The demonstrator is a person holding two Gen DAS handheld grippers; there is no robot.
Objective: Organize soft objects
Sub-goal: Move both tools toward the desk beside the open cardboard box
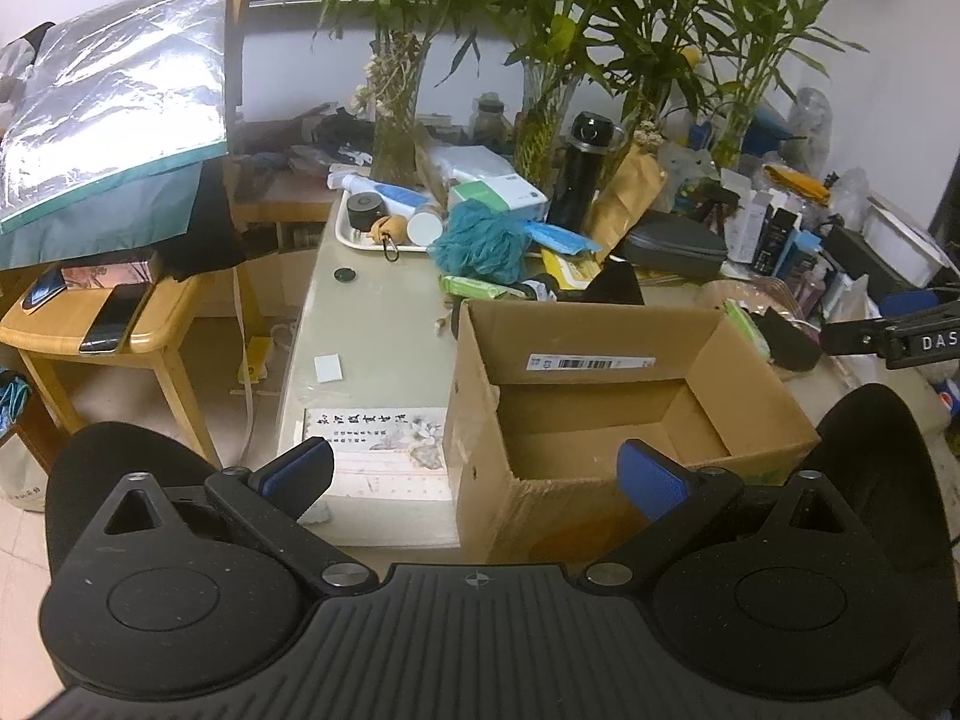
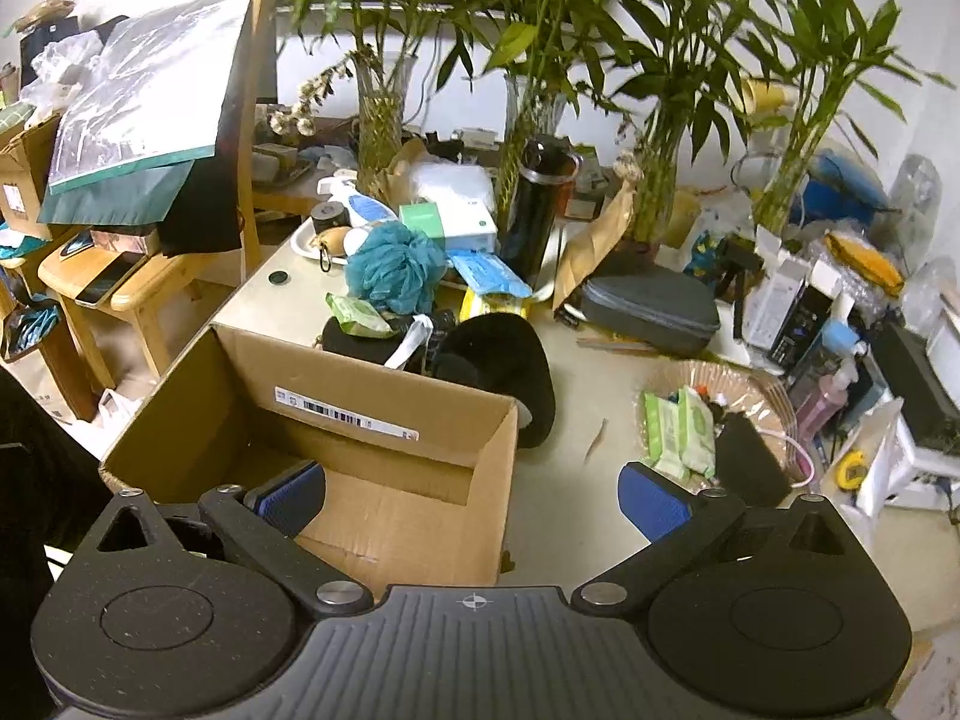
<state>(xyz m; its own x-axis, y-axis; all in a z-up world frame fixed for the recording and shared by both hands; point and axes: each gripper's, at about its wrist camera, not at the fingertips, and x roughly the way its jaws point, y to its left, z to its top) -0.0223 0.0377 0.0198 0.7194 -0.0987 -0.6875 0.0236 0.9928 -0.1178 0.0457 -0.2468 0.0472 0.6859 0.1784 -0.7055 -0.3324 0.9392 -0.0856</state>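
- Open corrugated cardboard box (image 2: 384,480): plain brown, white barcode label.
- Mesh bath pouf (image 2: 393,267), behind box: teal.
- Wet-wipe packs (image 2: 681,429), right of box: green-white.
- Soft hat (image 2: 510,360), behind box: black.

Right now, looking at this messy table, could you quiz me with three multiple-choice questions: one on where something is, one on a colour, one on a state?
1. Where is the bath pouf?
A. inside the box
B. on the table beyond the box
C. on the wooden stool

2. What colour is the pouf?
A. teal
B. red
C. white

3. How is the cardboard box just now?
A. taped shut
B. packed full
C. open, nothing visible inside

Answers:
1. B: the pouf sits among the clutter past the box's far wall, beside the white tray.
2. A: its mesh reads blue-green in both views.
3. C: the flaps stand up and only bare cardboard floor shows; both hand-held grippers, left and right, are open with nothing between their fingers.
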